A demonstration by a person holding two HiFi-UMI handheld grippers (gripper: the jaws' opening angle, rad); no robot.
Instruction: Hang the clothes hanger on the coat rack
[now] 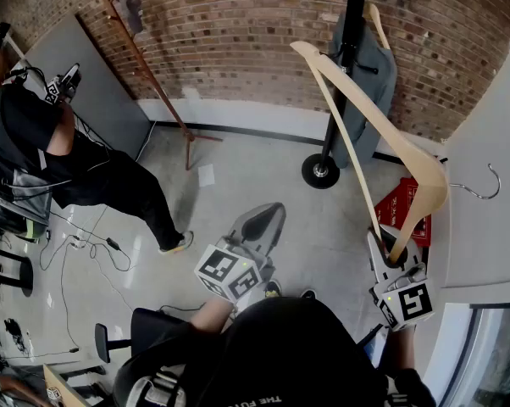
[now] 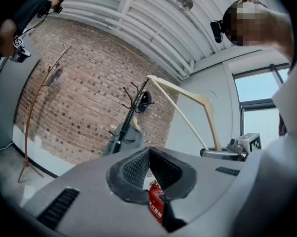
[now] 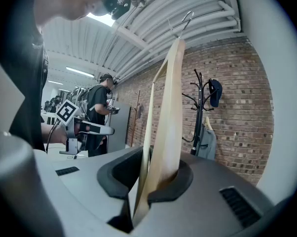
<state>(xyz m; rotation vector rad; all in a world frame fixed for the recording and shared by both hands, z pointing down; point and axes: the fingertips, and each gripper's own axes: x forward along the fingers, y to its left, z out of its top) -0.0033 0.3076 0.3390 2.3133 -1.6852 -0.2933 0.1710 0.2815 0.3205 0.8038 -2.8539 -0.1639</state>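
Brick-walled room w/ a pale grey floor (image 1: 238, 185). Nearest, at the bottom of head view, the wearer's dark top hides the forearms & the floor under them.

The left gripper (image 1: 259, 223) points level, jaws together at the tips w/ nothing btwn them. Its own view shows only a red box (image 2: 157, 201) through the slit lower down.

The right gripper (image 1: 389, 251) is clamped on one arm-end of the wooden clothes hanger (image 1: 426, 185), pads pressing both sides. The gripped end itself is buried in the jaws. The hanger stands up & away from that gripper. Its metal hook (image 1: 475, 194) sticks out to the right, just beside the white wall (image 1: 492, 117), so it's tight on that side. The red box sits low by that wall, partly behind the hanger.

Floor btwn the grippers & the coat rack (image 1: 348, 58) lies open. The rack's round base (image 1: 320, 170) stands near the brick wall, w/ a grey garment (image 1: 378, 83) hanging on the pole. The rack's top hooks are cut off by the frame edge. The hanger's far tip lines up beside the pole in head view; the gap in depth can't be told.

Far left are another person (image 1: 52, 142), a grey panel (image 1: 94, 83) & a thin wooden stand (image 1: 145, 62), all well apart from the rack.
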